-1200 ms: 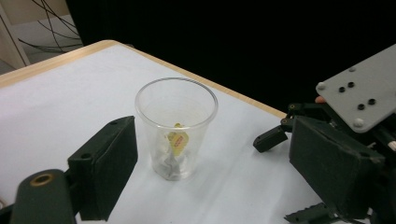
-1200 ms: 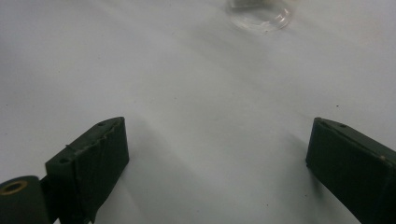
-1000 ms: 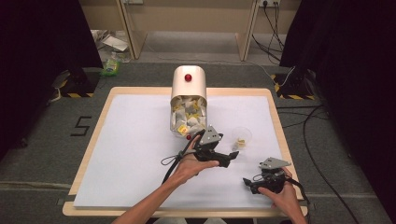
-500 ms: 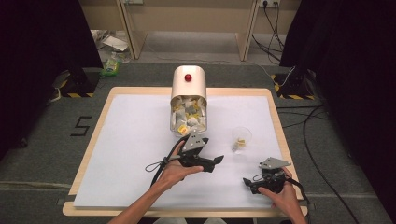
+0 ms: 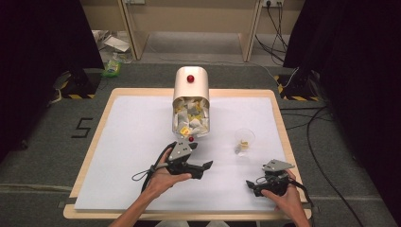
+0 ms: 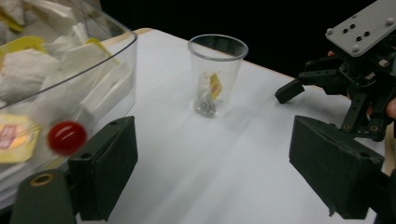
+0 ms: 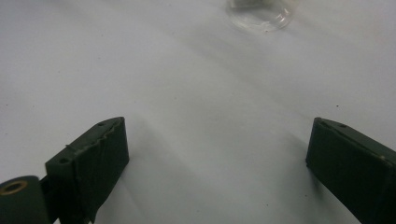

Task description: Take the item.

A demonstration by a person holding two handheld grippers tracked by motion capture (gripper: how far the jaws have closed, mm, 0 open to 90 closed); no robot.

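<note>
High view: white-covered table (image 5: 132,142) with a pale wooden rim. A cream dispenser (image 5: 191,101) lies along the table's far middle, a red knob (image 5: 190,78) on its top, its clear front bin packed with white and yellow tea bag sachets (image 5: 191,116). A second small red ball (image 5: 191,139) sits at the bin's near lip.

Left gripper (image 5: 204,166): held in the left hand (image 5: 163,175) just in front of the bin, grey plate up, jaws pointing right across the table toward the cup. Jaws spread wide, nothing between them. In the left gripper view the clear bin wall (image 6: 70,88) stands just beside the left jaw, the red ball close against it; contact between jaw and bin is hard to judge, since the ball is blurred.

Clear plastic cup (image 5: 244,140): upright on the white cover, right of the dispenser, well apart from both grippers. One tea bag (image 6: 208,95) with a yellow tag lies in its bottom, seen through the wall in the left gripper view.

Right gripper (image 5: 249,184): low near the table's near right edge, in the right hand (image 5: 283,201), jaws pointing left. The right gripper view shows both jaws set wide over bare white cover, empty, with the cup's base (image 7: 260,14) at the top edge of that view. Its cable (image 5: 305,194) trails off to the right.
</note>
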